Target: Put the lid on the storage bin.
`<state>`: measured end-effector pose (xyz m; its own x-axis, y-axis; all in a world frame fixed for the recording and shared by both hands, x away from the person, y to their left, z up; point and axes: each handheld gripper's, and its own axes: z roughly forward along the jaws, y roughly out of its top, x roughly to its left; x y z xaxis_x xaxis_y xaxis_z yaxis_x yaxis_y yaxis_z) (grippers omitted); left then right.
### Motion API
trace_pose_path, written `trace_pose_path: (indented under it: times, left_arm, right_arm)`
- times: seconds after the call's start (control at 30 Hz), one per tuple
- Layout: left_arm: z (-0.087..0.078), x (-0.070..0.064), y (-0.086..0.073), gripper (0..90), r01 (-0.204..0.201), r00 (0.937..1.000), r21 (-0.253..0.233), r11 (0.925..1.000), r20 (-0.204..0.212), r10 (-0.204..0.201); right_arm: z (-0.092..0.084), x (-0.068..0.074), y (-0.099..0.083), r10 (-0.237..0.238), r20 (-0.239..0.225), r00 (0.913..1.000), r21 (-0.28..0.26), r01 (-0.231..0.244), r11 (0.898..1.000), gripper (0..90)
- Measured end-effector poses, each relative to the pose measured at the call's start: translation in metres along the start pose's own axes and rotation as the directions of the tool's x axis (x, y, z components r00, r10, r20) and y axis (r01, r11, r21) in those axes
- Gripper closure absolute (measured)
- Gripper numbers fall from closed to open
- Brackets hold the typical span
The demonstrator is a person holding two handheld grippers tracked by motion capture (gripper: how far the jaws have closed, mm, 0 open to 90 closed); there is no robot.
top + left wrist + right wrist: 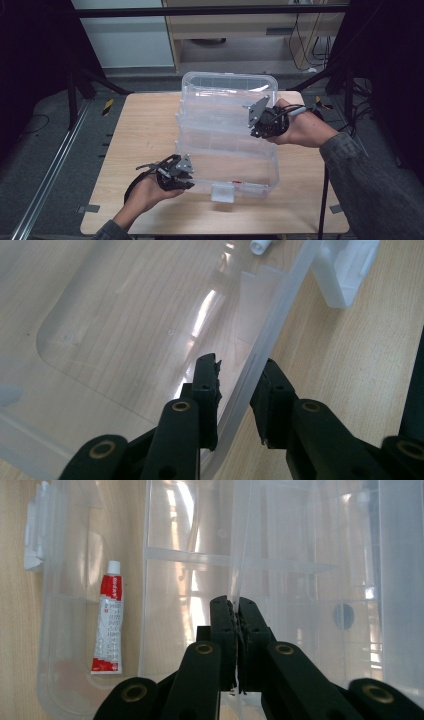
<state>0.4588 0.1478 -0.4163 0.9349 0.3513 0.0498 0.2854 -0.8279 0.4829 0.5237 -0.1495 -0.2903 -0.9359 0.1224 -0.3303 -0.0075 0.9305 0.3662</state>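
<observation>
Right hand comes in from about 4 o'clock with its wrist bent inward, and the right gripper (pixel 261 121) has its jaws pinched tight on the edge of the raised clear lid (pixel 227 87). Left hand reaches up from 7 o'clock; the left gripper (pixel 184 176) straddles the front wall of the clear plastic organizer box (pixel 225 150) mid-table, jaws narrow but one pad seems a hair off it. A red-and-white tube (pixel 109 625) lies inside, near the white latch (pixel 222 192) at 6 o'clock.
</observation>
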Motion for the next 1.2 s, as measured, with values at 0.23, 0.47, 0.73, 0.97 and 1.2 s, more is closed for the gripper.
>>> trace_pose_path:
  times: [0.23,0.47,0.73,0.97,1.2]
  left_arm:
    - [0.0,0.002,0.0,73.0,-0.039,0.9992,0.003,0.9992,-0.004,0.039]
    - [0.001,0.0,0.001,72.1,-0.012,0.9997,-0.007,0.9999,-0.021,0.012]
    - [0.007,0.001,0.012,72.5,0.009,0.9977,-0.009,0.9999,-0.067,-0.009]
    - [0.008,0.002,0.012,72.4,0.01,0.9976,-0.011,0.9999,-0.068,-0.01]
    - [0.008,0.002,0.012,72.2,0.006,0.9976,-0.007,1.0,-0.069,-0.007]
  right_arm:
    - [-0.002,0.01,-0.003,-0.003,0.002,1.0,-0.014,0.003,1.0,87.7]
    - [0.0,0.001,-0.004,-0.007,-0.001,1.0,-0.003,0.007,1.0,86.6]
    - [0.009,-0.026,-0.003,0.013,0.017,0.9998,0.03,-0.014,0.999,85.9]
    - [0.009,-0.018,-0.004,0.005,0.036,0.9993,0.008,-0.005,1.0,86.3]
    - [0.006,-0.006,-0.01,0.001,0.059,0.9983,-0.034,0.001,0.999,86.5]
